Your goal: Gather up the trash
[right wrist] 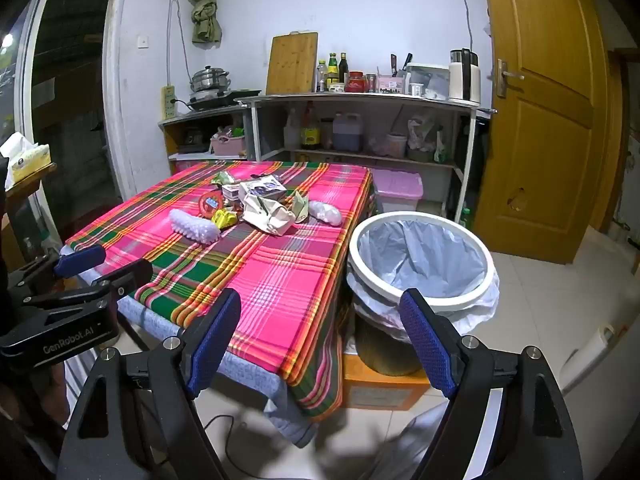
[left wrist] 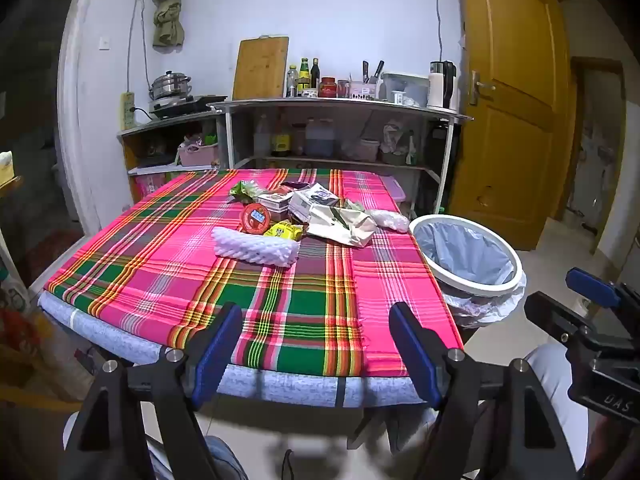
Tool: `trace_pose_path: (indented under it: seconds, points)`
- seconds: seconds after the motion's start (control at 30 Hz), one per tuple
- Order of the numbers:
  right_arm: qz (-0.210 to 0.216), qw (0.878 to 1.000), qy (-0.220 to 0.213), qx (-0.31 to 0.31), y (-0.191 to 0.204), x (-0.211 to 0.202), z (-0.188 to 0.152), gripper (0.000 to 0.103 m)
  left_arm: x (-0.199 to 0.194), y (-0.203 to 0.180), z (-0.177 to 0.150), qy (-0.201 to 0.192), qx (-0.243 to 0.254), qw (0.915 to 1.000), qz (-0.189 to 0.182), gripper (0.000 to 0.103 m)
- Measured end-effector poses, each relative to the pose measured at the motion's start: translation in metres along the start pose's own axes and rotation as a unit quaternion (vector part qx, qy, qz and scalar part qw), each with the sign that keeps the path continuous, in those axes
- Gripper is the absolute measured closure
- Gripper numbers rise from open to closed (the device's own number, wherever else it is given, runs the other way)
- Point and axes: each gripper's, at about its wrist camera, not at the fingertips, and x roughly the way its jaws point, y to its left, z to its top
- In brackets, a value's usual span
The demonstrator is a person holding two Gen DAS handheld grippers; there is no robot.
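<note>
A pile of trash lies on the far half of the plaid tablecloth (left wrist: 280, 280): a white foam net (left wrist: 256, 247), a red round lid (left wrist: 256, 218), a yellow wrapper (left wrist: 285, 232), a crumpled beige paper bag (left wrist: 344, 225), a printed carton (left wrist: 312, 200), a green wrapper (left wrist: 245, 191) and a white plastic wad (left wrist: 388, 220). The bin (right wrist: 420, 256), white-rimmed with a blue liner, stands right of the table. My left gripper (left wrist: 316, 344) is open and empty at the table's near edge. My right gripper (right wrist: 320, 340) is open and empty, over the near right corner beside the bin.
Behind the table stand metal shelves (left wrist: 340, 104) with bottles, knives, a kettle and a cutting board. A pink storage box (right wrist: 396, 192) sits on the floor behind the bin. A wooden door (right wrist: 544, 100) is at the right. An orange box (right wrist: 384, 388) supports the bin.
</note>
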Motion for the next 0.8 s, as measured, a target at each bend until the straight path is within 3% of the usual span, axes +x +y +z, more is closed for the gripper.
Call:
trace_pose_path:
  seconds: [0.8]
  points:
    - [0.001, 1.0, 0.001, 0.0, -0.0001, 0.0, -0.0004, 0.021, 0.0016, -0.0012, -0.0018, 0.004, 0.003, 1.0, 0.002, 0.028]
